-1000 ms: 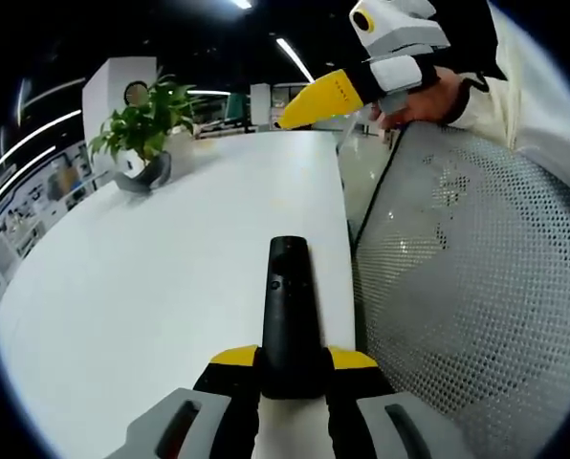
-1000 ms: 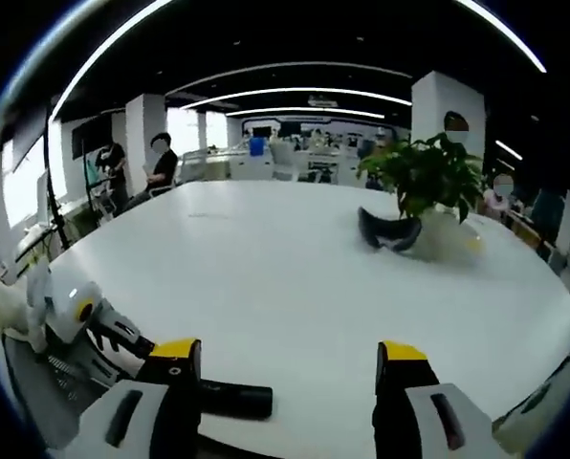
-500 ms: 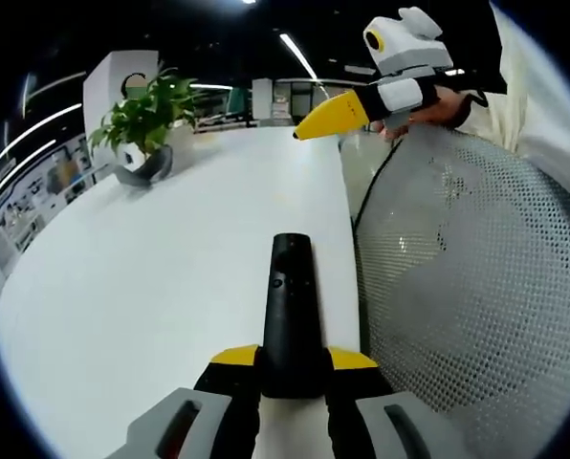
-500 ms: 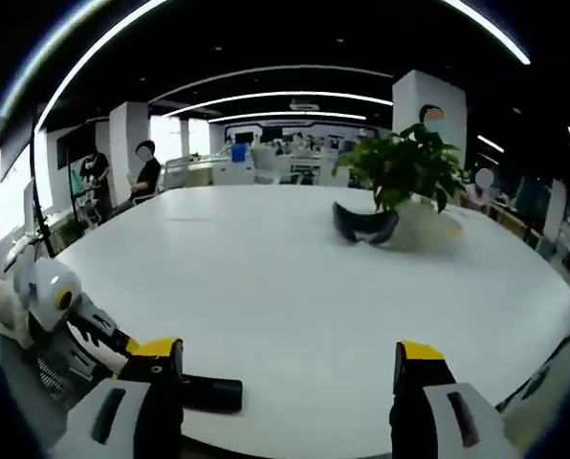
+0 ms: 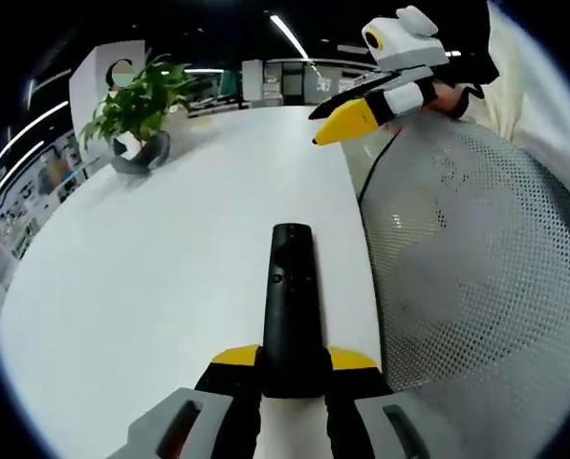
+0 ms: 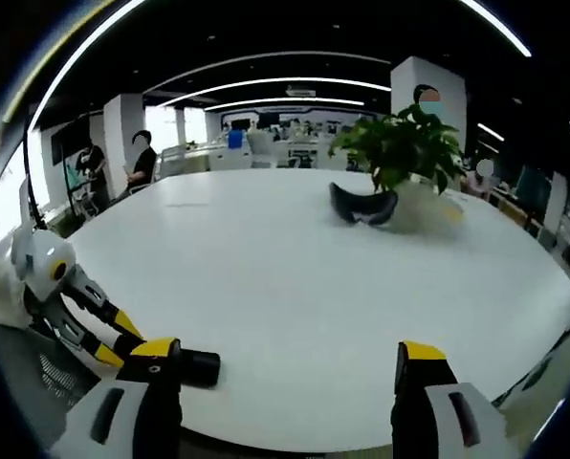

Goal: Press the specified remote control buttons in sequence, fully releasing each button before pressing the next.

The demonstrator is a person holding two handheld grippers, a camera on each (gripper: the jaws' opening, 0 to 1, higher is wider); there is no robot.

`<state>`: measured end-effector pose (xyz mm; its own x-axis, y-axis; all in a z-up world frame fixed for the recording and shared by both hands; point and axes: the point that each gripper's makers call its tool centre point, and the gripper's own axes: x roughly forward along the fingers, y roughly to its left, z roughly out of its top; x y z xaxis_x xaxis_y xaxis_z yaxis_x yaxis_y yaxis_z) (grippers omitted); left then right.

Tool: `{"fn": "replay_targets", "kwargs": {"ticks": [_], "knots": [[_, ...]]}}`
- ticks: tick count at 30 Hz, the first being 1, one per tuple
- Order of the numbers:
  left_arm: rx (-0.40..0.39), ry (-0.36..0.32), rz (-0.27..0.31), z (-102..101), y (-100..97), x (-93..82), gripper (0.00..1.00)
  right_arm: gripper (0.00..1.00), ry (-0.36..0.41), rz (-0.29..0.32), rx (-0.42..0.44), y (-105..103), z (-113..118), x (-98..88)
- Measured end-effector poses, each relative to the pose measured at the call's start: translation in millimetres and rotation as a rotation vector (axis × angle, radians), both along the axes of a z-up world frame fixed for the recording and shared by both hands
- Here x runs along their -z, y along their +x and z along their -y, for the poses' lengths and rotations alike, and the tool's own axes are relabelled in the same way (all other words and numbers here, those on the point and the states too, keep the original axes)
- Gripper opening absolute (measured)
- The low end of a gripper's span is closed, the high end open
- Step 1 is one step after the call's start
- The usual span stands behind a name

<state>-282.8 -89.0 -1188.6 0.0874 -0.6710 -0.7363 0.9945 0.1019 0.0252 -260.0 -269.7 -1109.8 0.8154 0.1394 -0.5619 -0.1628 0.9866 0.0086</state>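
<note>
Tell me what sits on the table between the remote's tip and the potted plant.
Nothing: in the left gripper view, bare white table runs from the remote to the plant.

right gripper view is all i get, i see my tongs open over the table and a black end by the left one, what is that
Observer: It is the tip of a black remote; the left tongs are shut on its near end.
Operator: is it lying on the table
Observer: It points out over the white table, near the edge. I cannot tell whether it touches.
Operator: what is on the other side of that edge
Observer: The mesh back of a chair, right beside the table.
Operator: where are my tongs from there
Observer: The right tongs are up beyond the remote, above the table edge, apart from it, held by a hand.
</note>
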Motion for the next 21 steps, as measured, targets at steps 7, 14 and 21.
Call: {"fn": "replay_targets", "kwargs": {"ticks": [7,14,21], "knots": [[0.030,0.028,0.012,-3.4,19.8,0.3,0.23,0.88,0.001,-0.001,0.012,-0.7,2.1,-0.3],[0.049,0.058,0.037,-6.8,43.1,0.1,0.23,0.85,0.001,-0.006,0.007,-1.0,1.4,0.6],[0.045,0.101,0.057,-17.2,76.5,-1.8,0.23,0.82,-0.009,-0.021,0.004,-2.2,1.6,3.3]]}}
